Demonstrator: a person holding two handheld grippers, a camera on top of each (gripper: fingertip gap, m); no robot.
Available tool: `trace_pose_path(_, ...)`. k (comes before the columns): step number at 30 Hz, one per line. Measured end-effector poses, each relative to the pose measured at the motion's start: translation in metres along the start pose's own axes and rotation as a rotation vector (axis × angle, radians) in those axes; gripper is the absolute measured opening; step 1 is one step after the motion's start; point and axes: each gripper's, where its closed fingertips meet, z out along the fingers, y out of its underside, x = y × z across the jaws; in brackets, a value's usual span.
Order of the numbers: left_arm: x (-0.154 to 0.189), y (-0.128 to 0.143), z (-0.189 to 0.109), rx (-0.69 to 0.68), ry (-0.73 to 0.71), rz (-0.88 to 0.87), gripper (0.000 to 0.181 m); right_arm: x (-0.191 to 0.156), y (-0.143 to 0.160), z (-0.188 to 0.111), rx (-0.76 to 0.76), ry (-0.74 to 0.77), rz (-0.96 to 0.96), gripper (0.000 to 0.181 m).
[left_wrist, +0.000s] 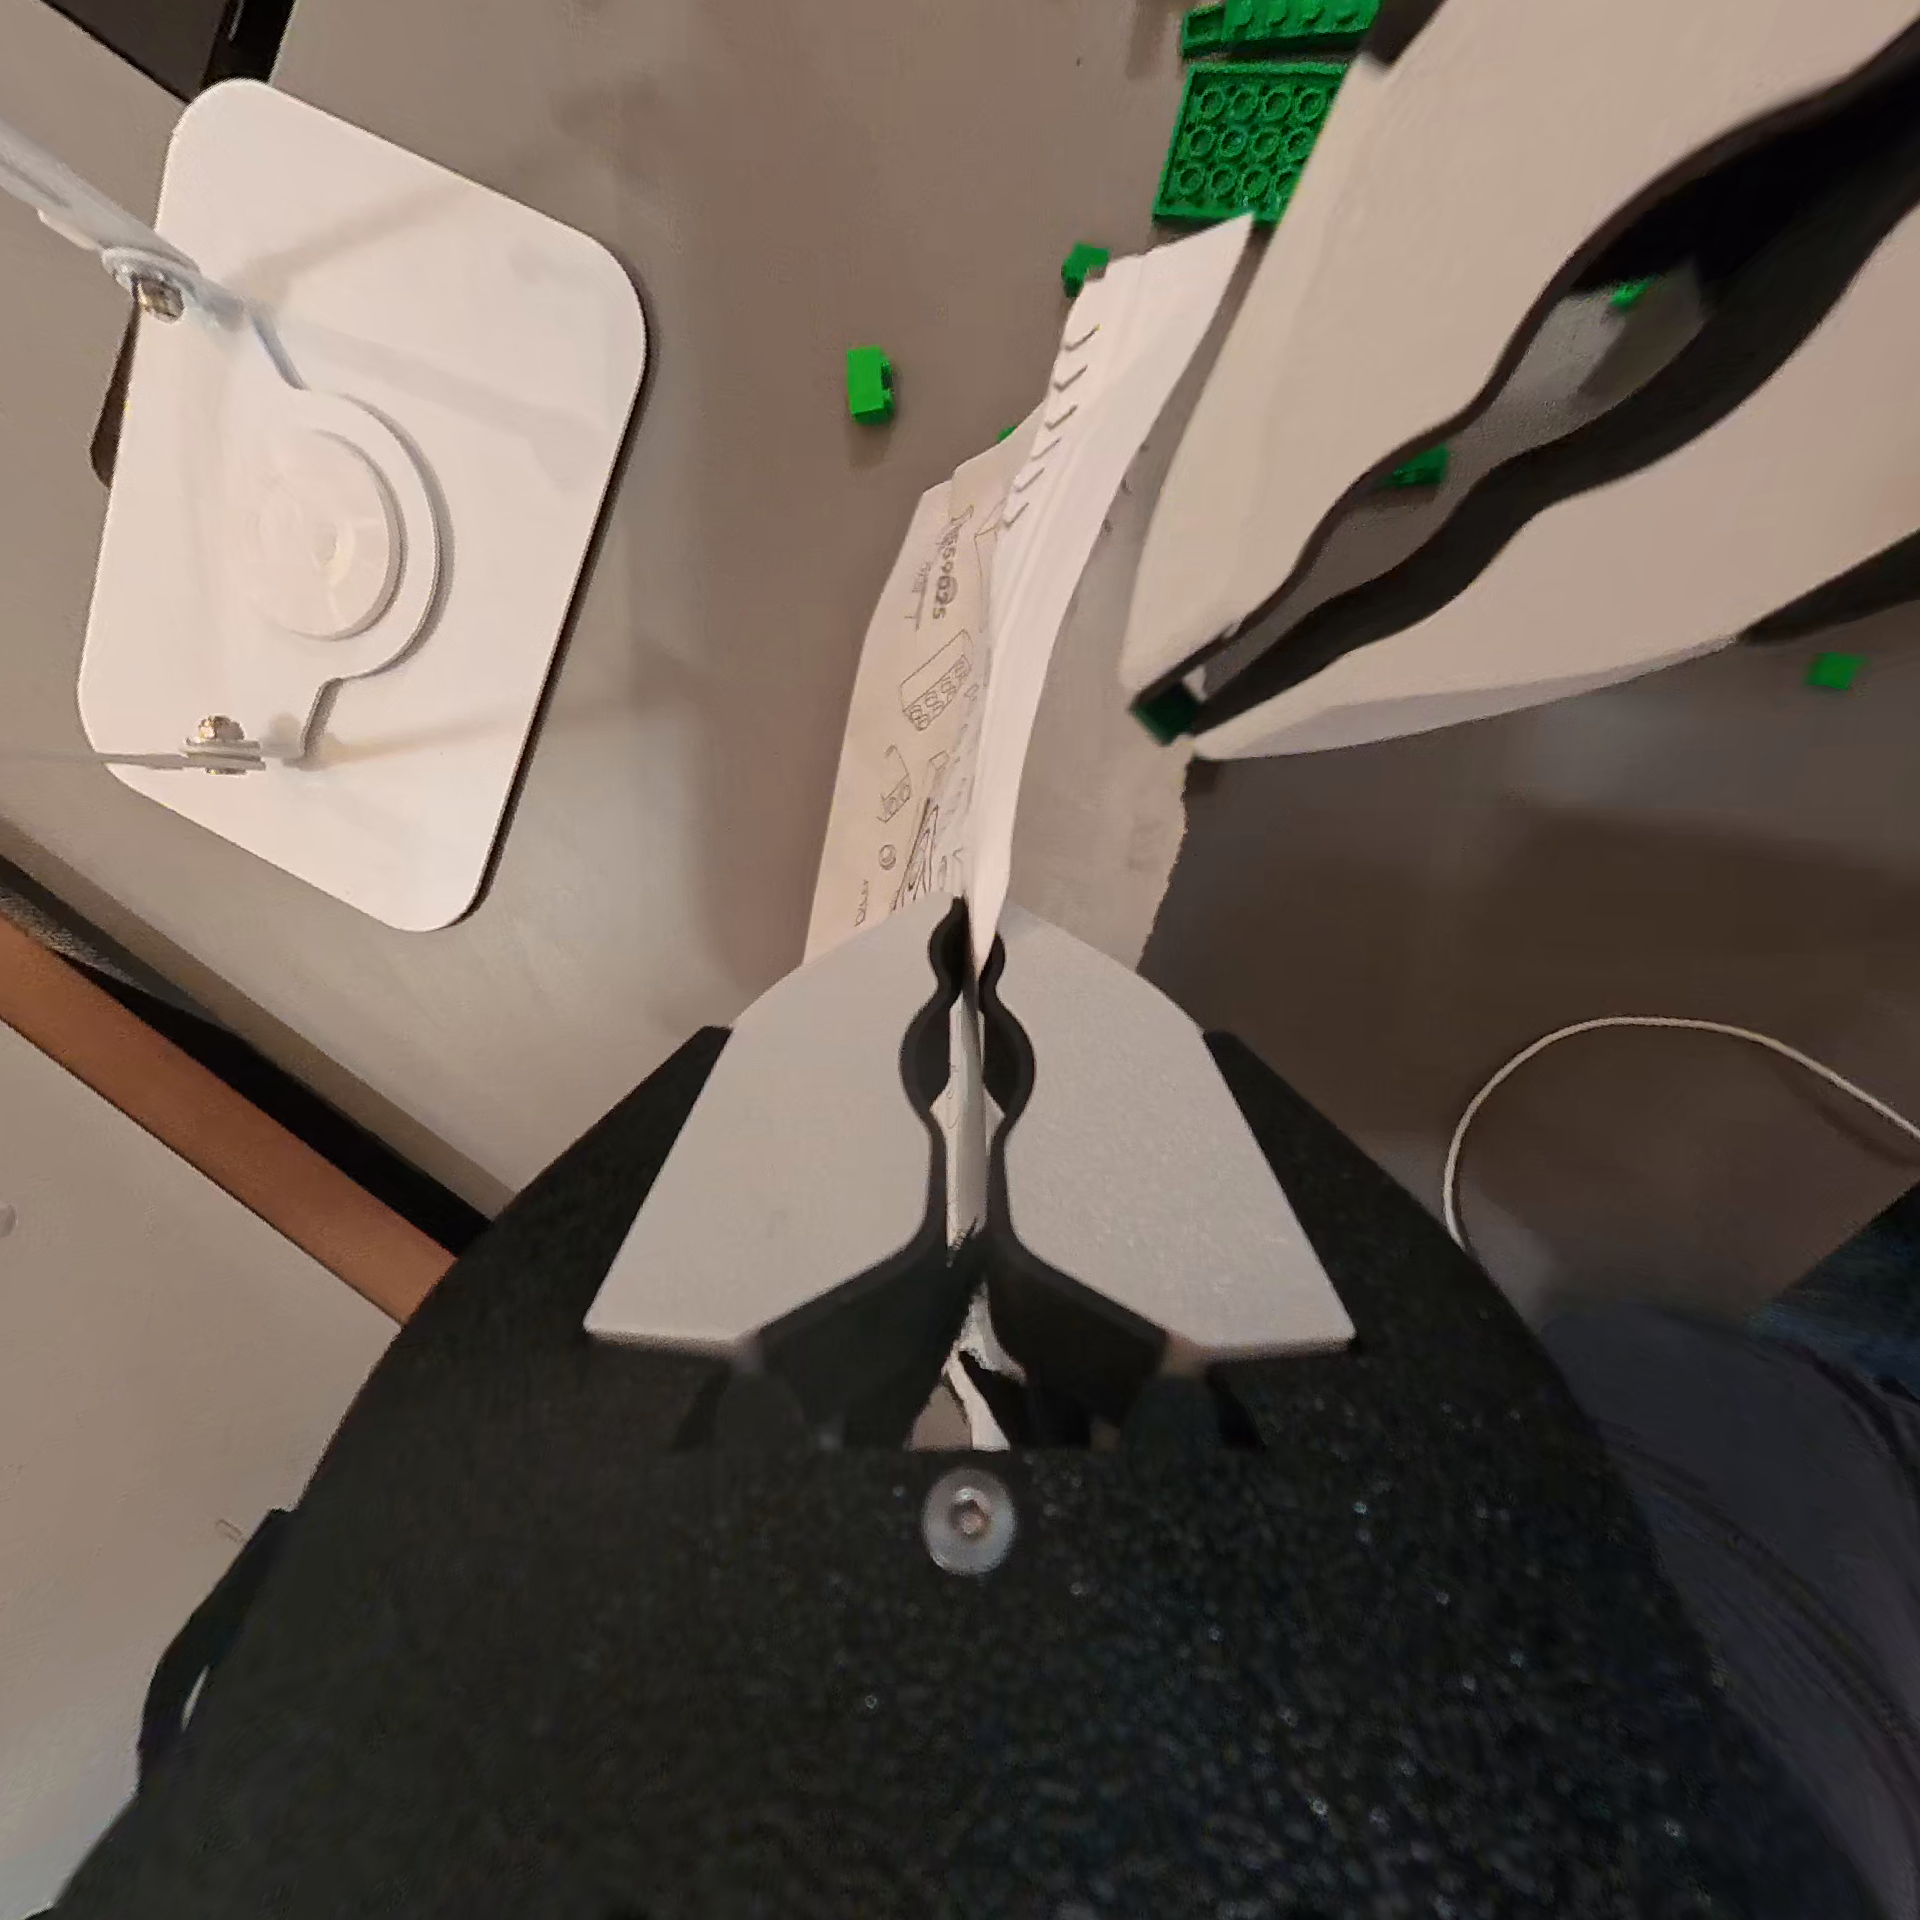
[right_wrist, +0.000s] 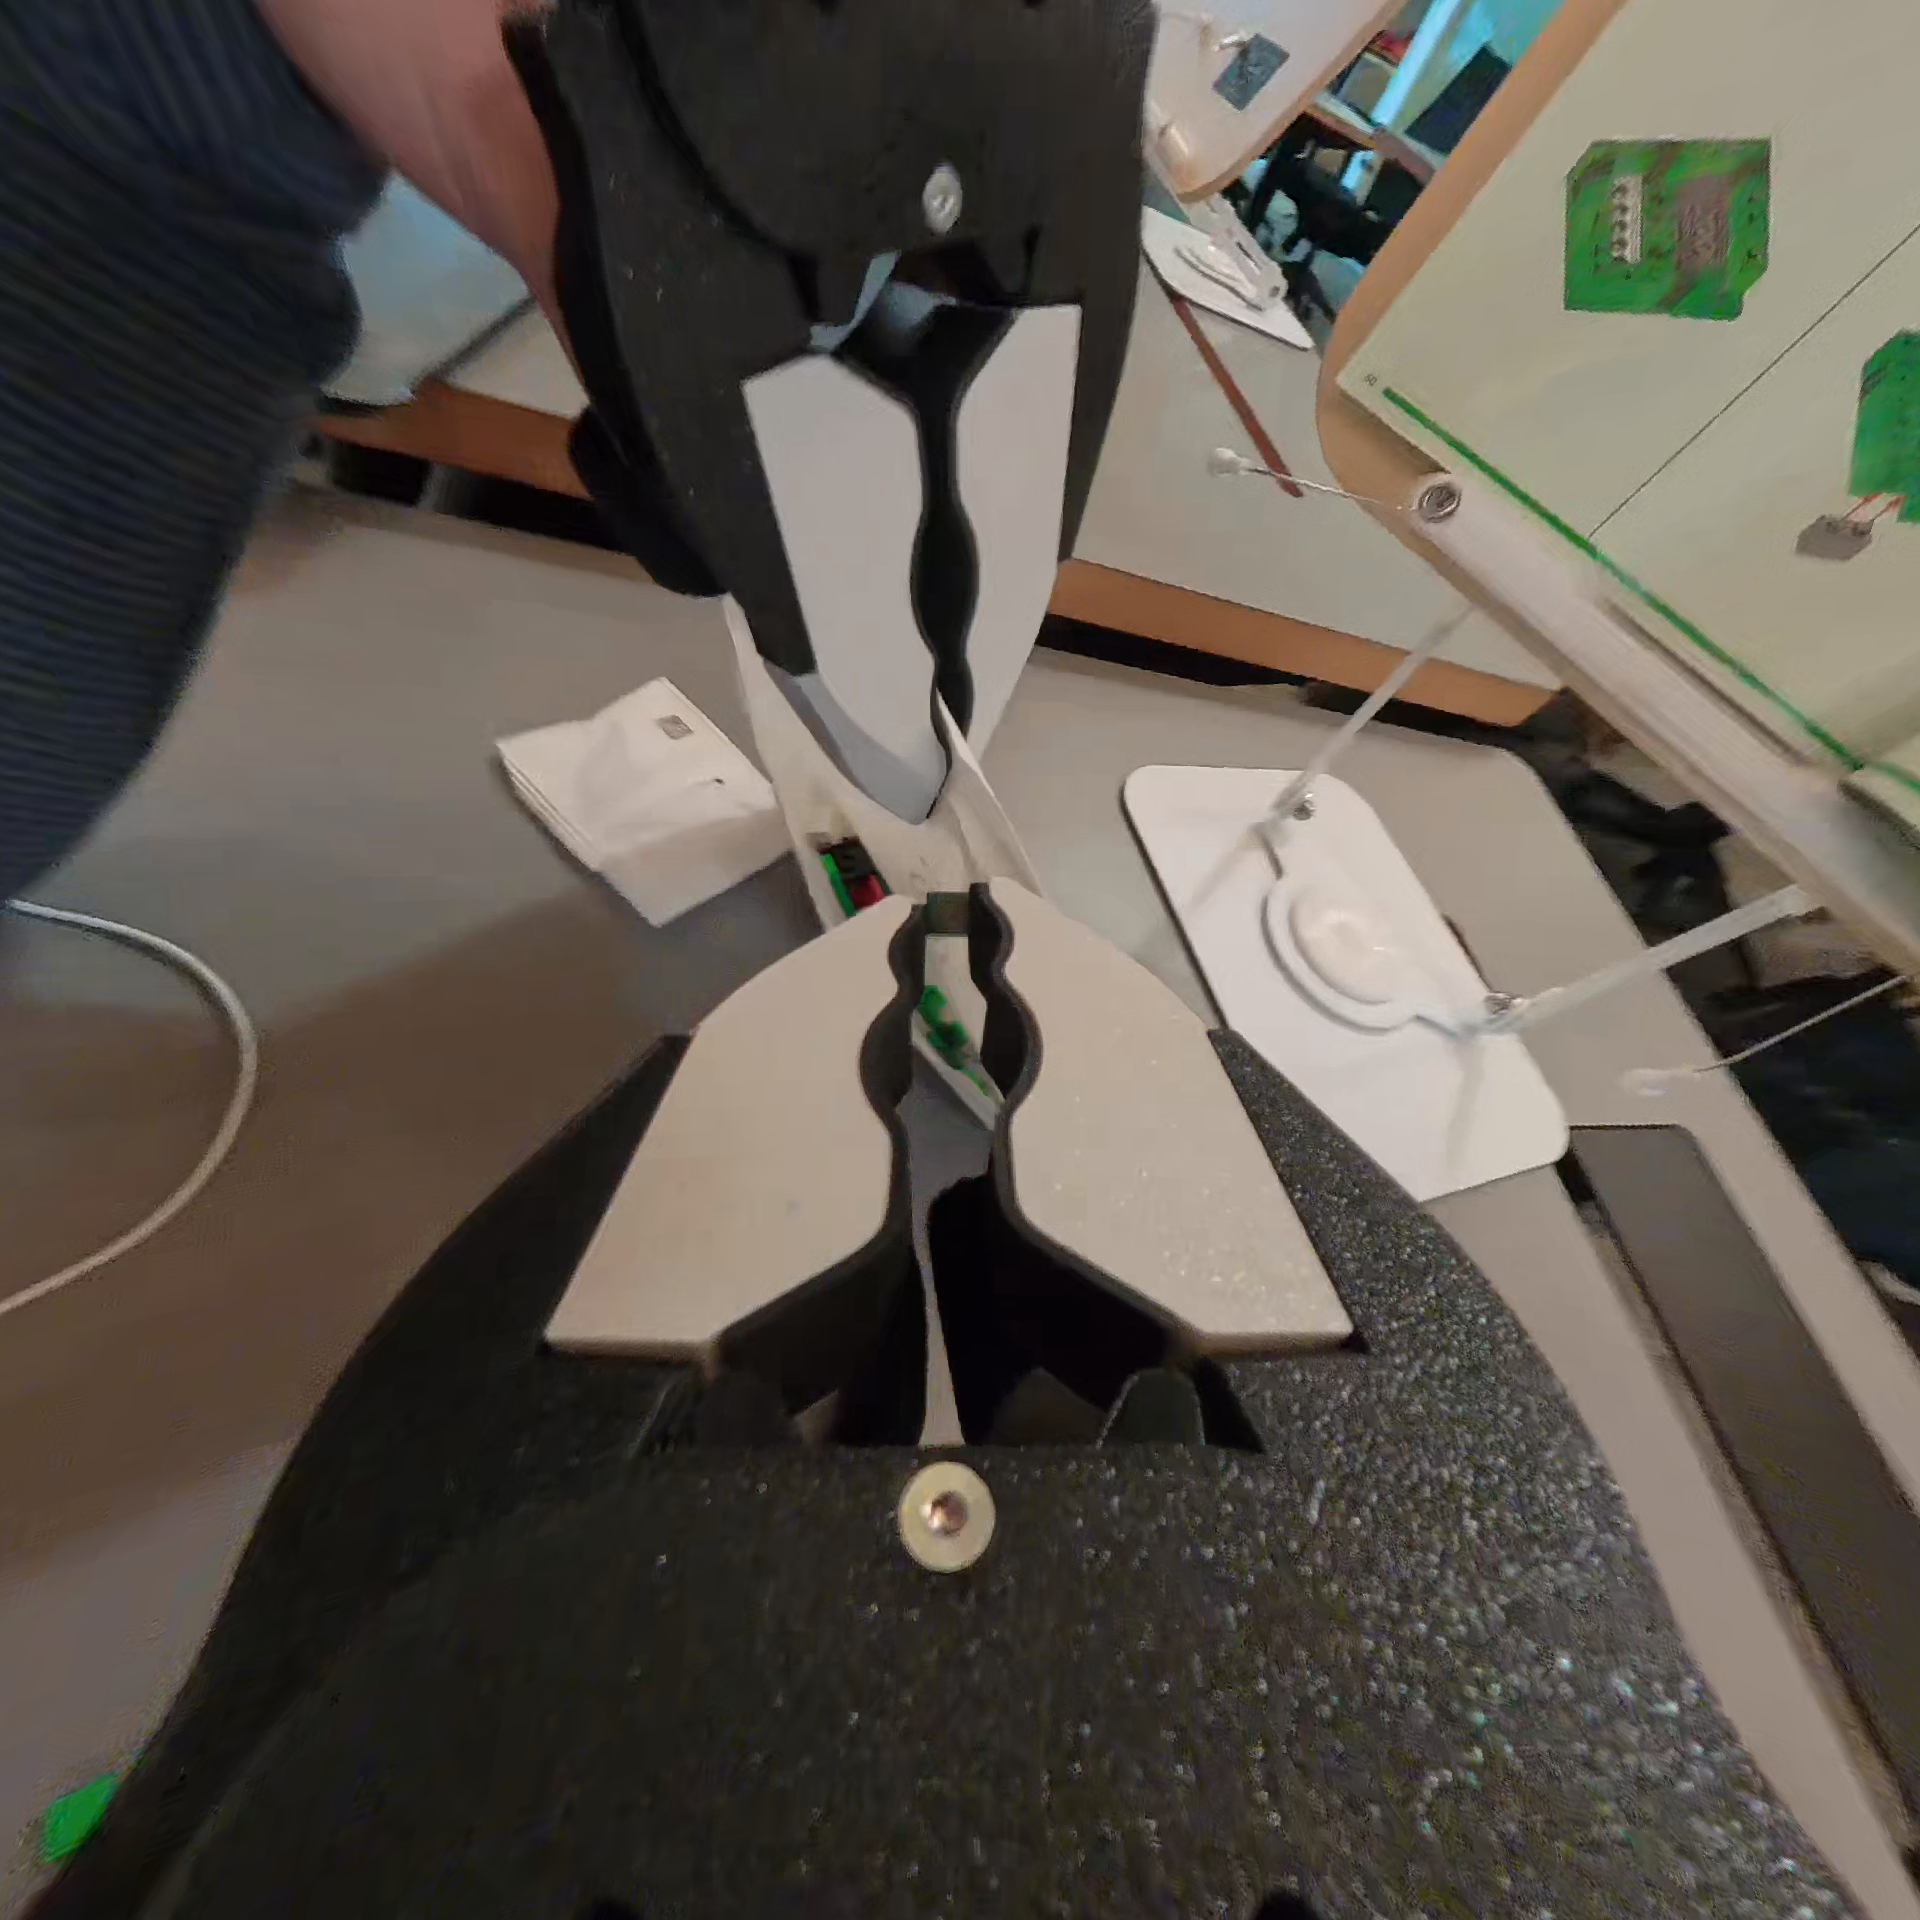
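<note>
My left gripper (left_wrist: 971, 935) is shut on the edge of a white paper bag (left_wrist: 1039, 582) with printed drawings, and holds it up over the grey table (left_wrist: 727, 260). My right gripper (left_wrist: 1169, 717) reaches in from the upper right, shut on a small green brick (left_wrist: 1158, 712) at its tips, just right of the bag. In the right wrist view my right gripper (right_wrist: 951, 912) pinches the small dark-green brick (right_wrist: 948, 906) right at the bag's mouth (right_wrist: 987, 821). The left gripper (right_wrist: 940, 790) hangs above it, pinching the bag. Green and red pieces (right_wrist: 847, 868) show inside the bag.
A white stand base (left_wrist: 353, 499) lies left; it carries an open instruction booklet (right_wrist: 1662, 364). Green plates (left_wrist: 1247, 135) and loose green bricks (left_wrist: 871, 384) lie at the far side. A folded white bag (right_wrist: 634, 790) and a white cable (right_wrist: 208, 1039) lie on the table.
</note>
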Motion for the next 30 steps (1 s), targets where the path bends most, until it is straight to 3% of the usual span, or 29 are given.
trace_pose_path(3,0.002,-0.002,0.000,-0.001,-0.002,0.012,0.000,-0.007,0.007,0.009,-0.043,0.006,-0.055,0.008)
trace_pose_path(6,0.003,-0.003,0.000,-0.003,-0.001,0.015,0.000,-0.008,0.011,0.013,-0.064,0.016,-0.067,0.020)
trace_pose_path(15,0.001,-0.002,0.000,-0.001,-0.002,0.008,0.000,-0.006,0.009,0.008,-0.067,0.019,-0.082,0.020)
trace_pose_path(24,0.000,-0.001,-0.002,0.017,0.002,0.010,0.000,0.011,-0.009,-0.041,-0.022,0.114,-0.103,0.015)
trace_pose_path(30,-0.001,0.001,-0.002,0.026,0.007,0.004,0.000,0.008,0.045,-0.074,-0.139,0.177,-0.030,0.005)
